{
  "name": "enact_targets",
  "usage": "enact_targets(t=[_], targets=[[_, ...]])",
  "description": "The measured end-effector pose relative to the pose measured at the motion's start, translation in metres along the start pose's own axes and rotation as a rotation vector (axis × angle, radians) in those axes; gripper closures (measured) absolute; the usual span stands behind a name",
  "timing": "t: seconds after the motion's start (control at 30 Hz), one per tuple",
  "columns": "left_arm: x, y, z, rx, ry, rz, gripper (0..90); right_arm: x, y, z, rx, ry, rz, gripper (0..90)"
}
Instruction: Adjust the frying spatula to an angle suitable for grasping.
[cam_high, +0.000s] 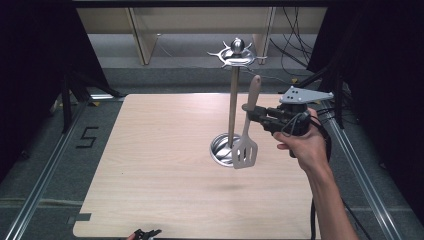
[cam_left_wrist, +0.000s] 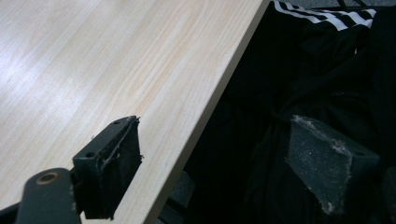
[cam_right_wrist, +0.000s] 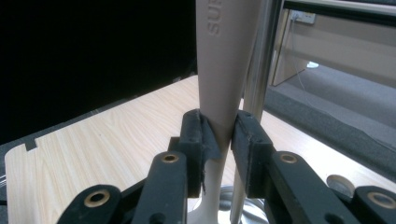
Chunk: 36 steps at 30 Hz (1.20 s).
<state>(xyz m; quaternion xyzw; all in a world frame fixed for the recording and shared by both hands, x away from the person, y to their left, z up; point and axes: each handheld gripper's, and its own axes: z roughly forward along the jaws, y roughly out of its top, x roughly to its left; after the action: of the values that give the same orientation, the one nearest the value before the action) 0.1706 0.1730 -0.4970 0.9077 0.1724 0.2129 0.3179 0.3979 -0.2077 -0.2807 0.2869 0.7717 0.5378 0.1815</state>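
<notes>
Right hand-held gripper (cam_high: 248, 111) clamps the spatula (cam_high: 246, 145) mid-handle (blade hanging down); left hand-held gripper (cam_left_wrist: 215, 163) gapes empty.

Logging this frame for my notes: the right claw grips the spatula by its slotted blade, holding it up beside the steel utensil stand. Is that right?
Not quite. The right claw grips the spatula by its handle, as the right gripper view shows; the slotted blade hangs below. It is beside the steel utensil stand.

High camera looks down; gripper cameras sit close, sharing the table (cam_high: 150, 165).
</notes>
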Motion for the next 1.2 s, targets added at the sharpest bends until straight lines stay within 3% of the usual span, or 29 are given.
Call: enact_targets(t=[0.03, 0.1, 0.2, 0.23, 0.37, 0.47, 0.63, 0.8, 0.87, 0.93, 0.97, 1.2], targets=[[0.0, 0.0, 0.0, 0.001, 0.0, -0.002, 16.9, -0.001, 0.002, 0.0, 0.001, -0.003, -0.014, 75.3], [0.0, 0.0, 0.0, 0.004, 0.002, 0.0, 16.9, 0.0, 0.005, 0.001, 0.009, 0.006, 0.009, 75.3], [-0.001, 0.0, 0.001, -0.009, -0.007, -0.014, 16.9, -0.003, 0.01, 0.002, 0.015, -0.002, -0.023, 75.3], [0.0, 0.0, 0.0, -0.003, -0.003, -0.009, 16.9, -0.002, 0.011, 0.003, 0.017, -0.003, -0.004, 75.4], [-0.001, 0.0, 0.001, -0.007, -0.007, -0.013, 16.9, -0.005, 0.016, 0.005, 0.015, -0.003, -0.023, 75.3], [0.0, 0.0, 0.0, 0.004, 0.002, 0.001, 16.9, -0.006, 0.019, 0.007, 0.03, 0.001, -0.001, 75.3], [0.0, 0.0, 0.0, 0.002, 0.0, -0.001, 16.9, -0.008, 0.022, 0.01, 0.046, -0.002, -0.013, 75.3], [0.0, 0.0, 0.0, 0.001, -0.004, -0.001, 16.9, -0.008, 0.022, 0.014, 0.057, 0.022, 0.015, 75.3], [0.0, 0.0, 0.001, 0.0, -0.016, -0.005, 16.9, -0.009, 0.022, 0.015, 0.052, 0.018, 0.006, 75.3], [0.0, 0.0, 0.0, 0.002, -0.002, 0.001, 16.9, -0.008, 0.021, 0.017, 0.05, 0.003, 0.029, 75.3], [0.0, 0.0, 0.0, 0.004, 0.001, 0.001, 16.9, -0.011, 0.022, 0.018, 0.043, 0.004, 0.005, 75.3], [0.001, 0.0, 0.001, 0.001, -0.015, -0.007, 16.8, -0.011, 0.022, 0.022, 0.067, 0.006, 0.019, 75.3]])
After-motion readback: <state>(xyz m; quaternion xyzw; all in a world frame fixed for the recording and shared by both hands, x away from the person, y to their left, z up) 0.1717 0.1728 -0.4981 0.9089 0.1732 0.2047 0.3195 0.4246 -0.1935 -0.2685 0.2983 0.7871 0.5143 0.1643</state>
